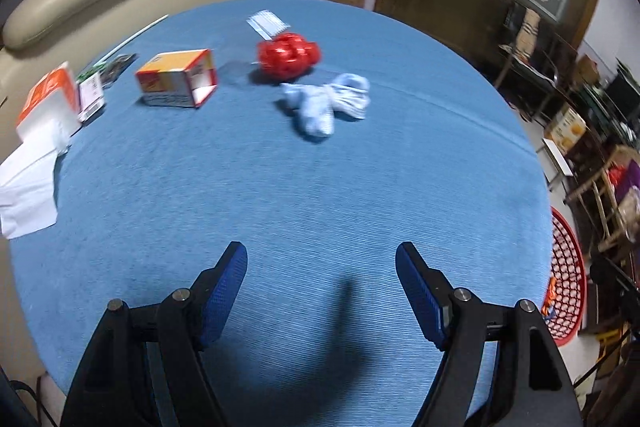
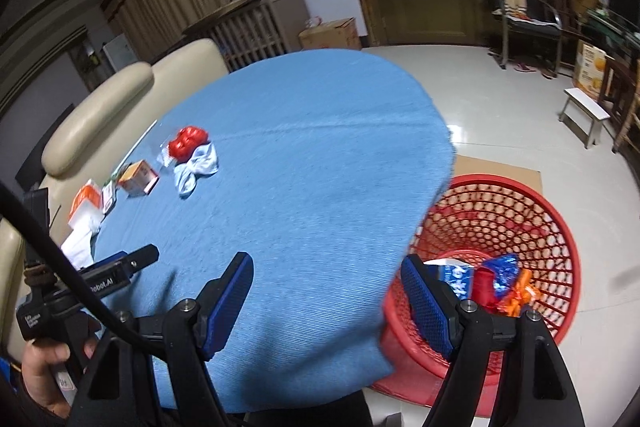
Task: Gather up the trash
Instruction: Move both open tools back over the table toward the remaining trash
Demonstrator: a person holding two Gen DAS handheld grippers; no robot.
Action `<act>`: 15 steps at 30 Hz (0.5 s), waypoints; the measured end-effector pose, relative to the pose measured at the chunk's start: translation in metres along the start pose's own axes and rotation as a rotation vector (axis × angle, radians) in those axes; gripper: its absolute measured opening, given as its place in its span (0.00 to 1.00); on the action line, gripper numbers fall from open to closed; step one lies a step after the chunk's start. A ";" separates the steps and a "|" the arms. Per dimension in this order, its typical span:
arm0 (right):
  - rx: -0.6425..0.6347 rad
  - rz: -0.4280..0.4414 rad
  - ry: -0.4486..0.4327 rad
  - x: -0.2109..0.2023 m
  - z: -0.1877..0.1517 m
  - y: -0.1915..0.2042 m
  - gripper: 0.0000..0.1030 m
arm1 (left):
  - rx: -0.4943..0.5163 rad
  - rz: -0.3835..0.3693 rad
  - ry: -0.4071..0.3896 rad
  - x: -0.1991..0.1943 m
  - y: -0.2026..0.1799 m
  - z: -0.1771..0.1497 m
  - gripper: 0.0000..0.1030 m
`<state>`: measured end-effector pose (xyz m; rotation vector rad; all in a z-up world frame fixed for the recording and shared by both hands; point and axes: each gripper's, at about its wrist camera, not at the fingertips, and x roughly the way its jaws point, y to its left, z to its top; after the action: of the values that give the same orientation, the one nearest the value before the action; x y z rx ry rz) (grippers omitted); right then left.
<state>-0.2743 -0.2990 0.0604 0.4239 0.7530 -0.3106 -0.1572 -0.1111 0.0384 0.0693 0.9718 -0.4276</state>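
Both tools hang spread and empty over the near counter (image 1: 280, 187). Left tool (image 1: 321, 259) faces the pale blue crumpled wad (image 1: 324, 103) straight ahead, red wrapper (image 1: 289, 55) just behind. Right tool (image 2: 327, 267) sits nearer the red basket (image 2: 560, 227), so left looks closer.

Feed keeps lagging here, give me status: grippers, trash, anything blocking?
Left gripper open, empty. Right gripper open, empty, at table edge. Red wrapper, pale blue wad, small box on blue table; red basket holds some trash. Nothing blocking.
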 end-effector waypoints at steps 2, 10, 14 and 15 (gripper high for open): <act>-0.017 0.005 0.015 0.007 0.002 0.008 0.78 | -0.021 0.005 0.000 0.001 0.009 0.001 0.75; -0.083 0.034 0.058 0.030 0.006 0.038 0.77 | -0.084 0.033 -0.013 -0.001 0.040 0.007 0.75; -0.134 0.053 0.078 0.041 0.011 0.058 0.78 | -0.120 0.045 -0.018 -0.003 0.056 0.007 0.75; -0.145 0.057 0.084 0.044 0.012 0.063 0.77 | -0.129 0.048 -0.018 -0.003 0.060 0.006 0.75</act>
<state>-0.2104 -0.2555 0.0528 0.3222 0.8382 -0.1841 -0.1307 -0.0571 0.0364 -0.0277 0.9758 -0.3203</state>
